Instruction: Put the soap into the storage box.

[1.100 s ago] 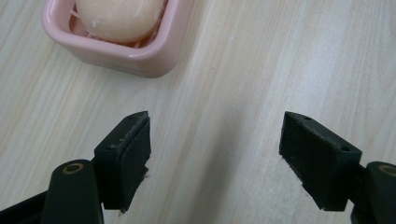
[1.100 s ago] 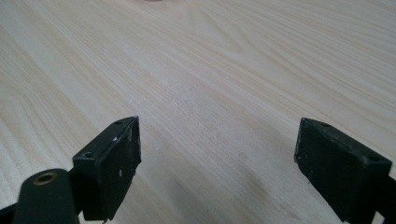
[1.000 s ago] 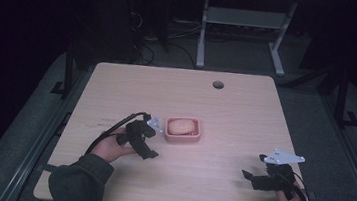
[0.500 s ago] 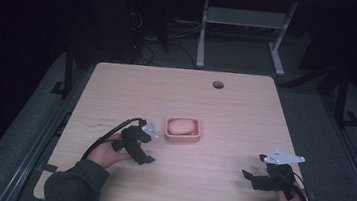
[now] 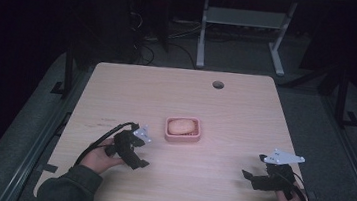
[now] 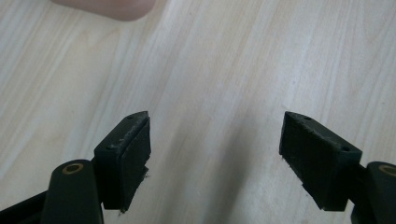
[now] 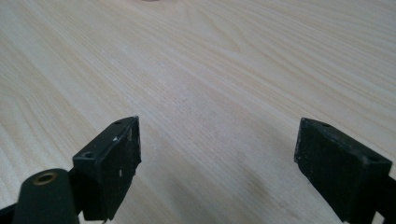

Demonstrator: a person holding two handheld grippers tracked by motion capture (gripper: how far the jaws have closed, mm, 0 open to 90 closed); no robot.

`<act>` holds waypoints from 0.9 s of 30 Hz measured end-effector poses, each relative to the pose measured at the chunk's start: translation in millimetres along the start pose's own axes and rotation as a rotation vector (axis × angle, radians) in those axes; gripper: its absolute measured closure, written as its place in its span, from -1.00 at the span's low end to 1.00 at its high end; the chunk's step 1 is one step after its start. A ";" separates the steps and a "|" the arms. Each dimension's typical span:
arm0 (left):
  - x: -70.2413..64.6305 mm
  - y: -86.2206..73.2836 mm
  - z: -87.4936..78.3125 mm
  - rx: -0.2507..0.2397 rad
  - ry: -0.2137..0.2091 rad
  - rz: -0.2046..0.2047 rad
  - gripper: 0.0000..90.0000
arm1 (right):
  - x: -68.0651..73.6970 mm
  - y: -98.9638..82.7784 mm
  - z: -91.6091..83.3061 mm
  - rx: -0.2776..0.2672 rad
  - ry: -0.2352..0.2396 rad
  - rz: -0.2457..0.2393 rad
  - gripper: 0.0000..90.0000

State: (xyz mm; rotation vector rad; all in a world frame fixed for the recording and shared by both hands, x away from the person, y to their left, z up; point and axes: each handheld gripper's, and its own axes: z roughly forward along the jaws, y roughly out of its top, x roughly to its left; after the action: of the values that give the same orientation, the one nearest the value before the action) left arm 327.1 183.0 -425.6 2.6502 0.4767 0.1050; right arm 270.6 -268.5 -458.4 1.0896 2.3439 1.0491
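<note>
A small pink tray (image 5: 193, 137) sits near the middle of the light wooden table (image 5: 235, 111), with a pale rounded lump (image 5: 180, 126) lying in it. My left gripper (image 5: 138, 163) is held low over the table to the left and toward the near side of the tray, apart from it. In the left gripper view its jaws stand wide apart over bare wood (image 6: 215, 135), and the pink tray's corner (image 6: 112, 5) peeks in at the top edge. My right gripper (image 5: 249, 178) rests near the table's front right, open, with only wood between its fingers (image 7: 215, 154).
A round cable hole (image 5: 218, 84) lies at the table's far right. Beyond the far edge stands a grey desk frame (image 5: 239, 31) on a dark floor. Grey floor borders the table on both sides.
My left gripper has drawn back from the pink tray toward the table's front left edge. The right gripper has stayed in place.
</note>
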 end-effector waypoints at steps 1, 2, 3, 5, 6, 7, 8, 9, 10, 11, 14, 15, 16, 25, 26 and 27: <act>-0.4 -1.3 -0.3 -0.003 -0.002 -0.004 -0.45 | 0.2 0.0 0.2 -0.001 0.000 0.002 -0.69; -0.5 -3.0 -0.9 -0.003 -0.001 -0.005 -0.45 | 0.3 0.0 0.3 0.000 0.000 0.002 -0.69; -0.7 -5.1 -1.5 -0.004 -0.002 -0.009 -0.45 | 0.3 0.0 0.3 0.000 0.000 0.002 -0.69; -0.8 -8.2 -2.6 -0.005 -0.001 -0.011 -0.45 | 0.4 0.0 0.3 -0.001 -0.001 0.002 -0.69; -1.3 -9.3 -2.5 -0.009 0.000 -0.018 -0.45 | 0.3 0.0 0.3 -0.001 -0.001 0.002 -0.69; -1.7 -10.8 -3.0 -0.009 0.003 -0.019 -0.45 | 0.4 0.0 0.4 0.000 -0.001 0.003 -0.69; -2.0 -11.6 -3.0 -0.009 0.004 -0.022 -0.45 | 0.4 0.0 0.4 0.000 -0.001 0.002 -0.69; -2.5 -12.9 -3.4 -0.008 0.004 -0.022 -0.45 | 0.5 0.0 0.3 0.000 -0.001 0.003 -0.69; -3.0 -13.7 -4.2 -0.003 0.003 -0.019 -0.45 | 0.4 0.0 0.3 0.000 -0.001 0.001 -0.69; -4.0 -14.6 -4.2 -0.009 0.006 -0.024 -0.45 | 0.4 -0.1 0.3 0.000 -0.002 0.002 -0.69; -5.6 -16.9 -5.7 -0.006 0.011 -0.021 -0.45 | 0.3 -0.3 0.2 -0.001 -0.002 0.002 -0.69; -6.1 -18.2 -6.2 -0.004 0.013 -0.015 -0.45 | 0.2 -0.3 0.1 -0.002 -0.001 0.003 -0.69; -6.3 -19.0 -6.4 -0.003 0.013 -0.015 -0.45 | 0.1 -0.3 0.2 -0.002 -0.001 0.002 -0.69; -13.4 -32.0 -9.7 -0.008 0.034 -0.021 -0.46 | 0.2 -1.0 -1.2 -0.001 -0.004 0.000 -0.69; -14.2 -33.8 -10.3 -0.009 0.032 -0.025 -0.46 | 0.4 -0.9 -1.2 -0.004 -0.005 0.000 -0.69; -15.8 -36.1 -11.1 -0.014 0.034 -0.030 -0.46 | 0.6 -1.0 -1.3 -0.004 -0.003 0.001 -0.69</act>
State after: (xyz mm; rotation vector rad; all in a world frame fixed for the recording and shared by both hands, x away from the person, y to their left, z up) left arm 299.3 212.5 -431.4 2.6303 0.5248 0.1445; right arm 268.9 -269.0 -458.2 1.0898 2.3377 1.0513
